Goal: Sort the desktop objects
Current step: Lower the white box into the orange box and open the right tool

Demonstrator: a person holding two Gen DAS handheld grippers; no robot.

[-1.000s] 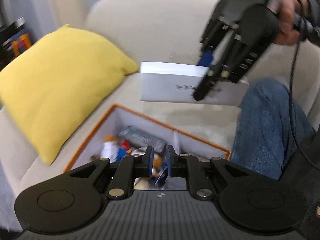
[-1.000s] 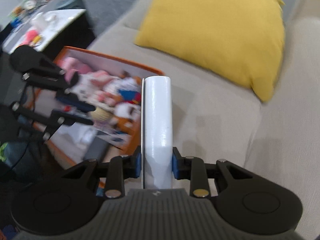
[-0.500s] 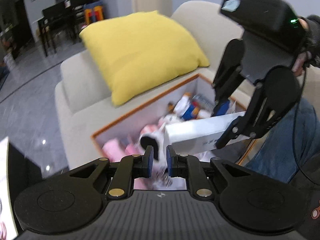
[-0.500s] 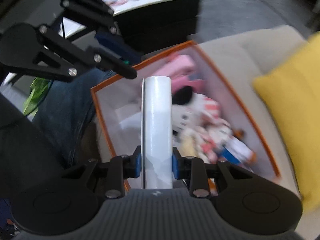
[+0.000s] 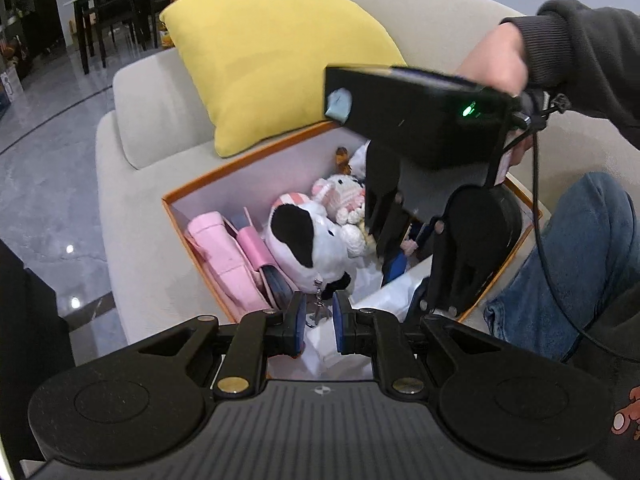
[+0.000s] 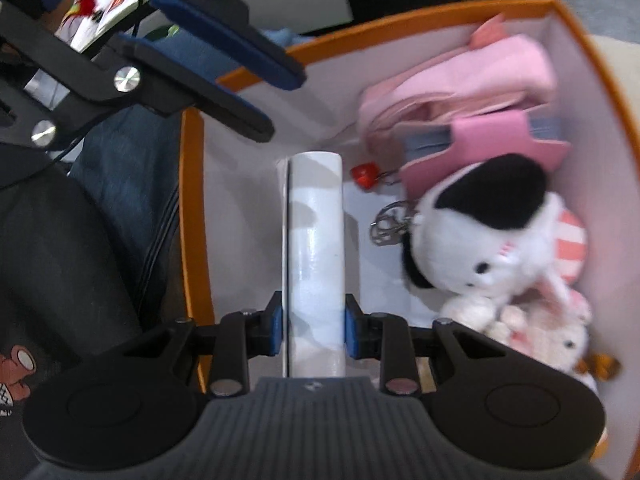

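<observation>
My right gripper (image 6: 313, 330) is shut on a flat white box (image 6: 314, 240), held edge-up and pointing steeply down inside an orange-rimmed storage box (image 6: 192, 240). The white box's far end is low by the storage box's left wall. Beside it lie a black-and-white plush (image 6: 480, 232), a pink pouch (image 6: 460, 80) and a key ring (image 6: 388, 220). In the left wrist view the right gripper (image 5: 408, 284) reaches down into the storage box (image 5: 240, 164) with the white box (image 5: 396, 292). My left gripper (image 5: 319, 322) hovers over the near rim, its pads a narrow gap apart with nothing between them.
The storage box rests on a beige sofa (image 5: 132, 120) in front of a yellow cushion (image 5: 276, 60). A person's jeans leg (image 5: 580, 260) is at its right side. A pink-and-white plush (image 5: 344, 196) fills the far end. A low table with papers (image 6: 100, 12) stands beyond.
The right gripper has swung from over the sofa and sunk into the storage box with the white box, rolling as it went. The left gripper has shifted sideways along the storage box.
</observation>
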